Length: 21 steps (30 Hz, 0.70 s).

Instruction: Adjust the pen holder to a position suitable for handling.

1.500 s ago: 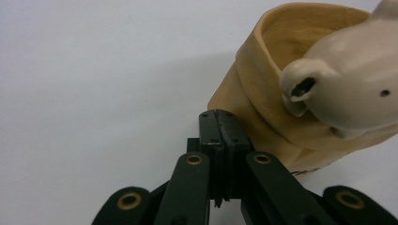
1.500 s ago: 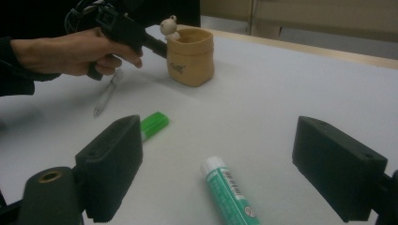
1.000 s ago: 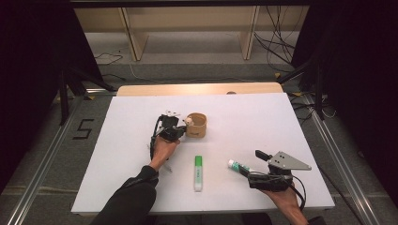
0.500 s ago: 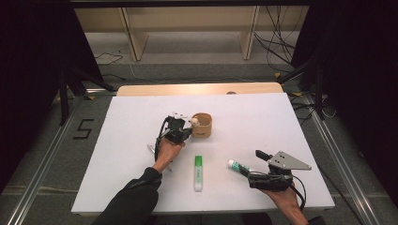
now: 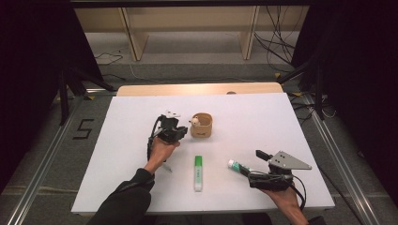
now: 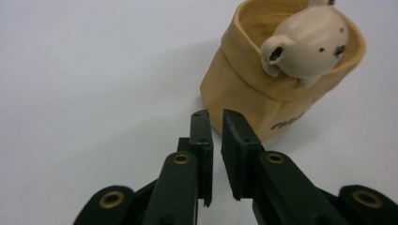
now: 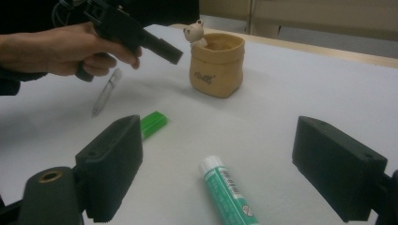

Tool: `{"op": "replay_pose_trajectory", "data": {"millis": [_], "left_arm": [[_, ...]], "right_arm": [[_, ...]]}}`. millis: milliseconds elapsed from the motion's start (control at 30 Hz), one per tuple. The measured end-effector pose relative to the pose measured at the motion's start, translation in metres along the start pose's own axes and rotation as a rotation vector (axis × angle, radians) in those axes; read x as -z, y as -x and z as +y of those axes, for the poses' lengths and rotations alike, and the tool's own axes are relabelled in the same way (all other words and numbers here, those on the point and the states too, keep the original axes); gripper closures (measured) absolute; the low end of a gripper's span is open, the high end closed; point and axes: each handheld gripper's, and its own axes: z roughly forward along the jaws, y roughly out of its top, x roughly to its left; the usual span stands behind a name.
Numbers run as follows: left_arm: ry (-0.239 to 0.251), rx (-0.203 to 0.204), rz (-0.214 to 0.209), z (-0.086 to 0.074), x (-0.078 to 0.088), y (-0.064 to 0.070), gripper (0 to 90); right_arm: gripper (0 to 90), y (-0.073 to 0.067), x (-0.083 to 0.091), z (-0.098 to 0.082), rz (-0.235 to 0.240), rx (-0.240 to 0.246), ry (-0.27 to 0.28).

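Two grippers over a white counter (image 5: 117,140) with a cup, pens and a tube

The left gripper (image 6: 216,123), jaws a narrow slit that has just been widening with nothing between them, hovers just beside the tan cup (image 6: 263,93). A clear pen (image 7: 105,93) and a green marker (image 5: 199,172) lie between. The right gripper (image 7: 218,154) stands wide around a green-white tube (image 7: 227,190), not touching.

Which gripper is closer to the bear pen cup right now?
Left. The left gripper sits just beside the bear pen cup, its nearly closed, empty jaws having just opened slightly. The right gripper rests open near the table's front edge, around the glue stick, well away.
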Motion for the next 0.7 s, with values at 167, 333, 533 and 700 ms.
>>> {"op": "replay_pose_trajectory", "data": {"millis": [167,333,533,700], "left_arm": [[-0.005,-0.066,-0.036,0.003,0.019,-0.008,68.1],[-0.045,-0.123,-0.046,0.004,0.032,-0.018,53.3],[-0.12,-0.165,-0.062,0.005,0.041,-0.027,40.0],[-0.149,-0.198,-0.062,0.006,0.049,-0.03,32.1]], "right_arm": [[17.4,-0.001,0.0,0.0,0.0,0.004,-0.002],[17.4,0.0,0.0,0.0,0.004,0.001,0.0],[17.4,-0.001,-0.001,0.0,0.008,0.003,-0.004],[17.4,-0.001,-0.001,0.0,0.009,0.004,-0.003]]}}
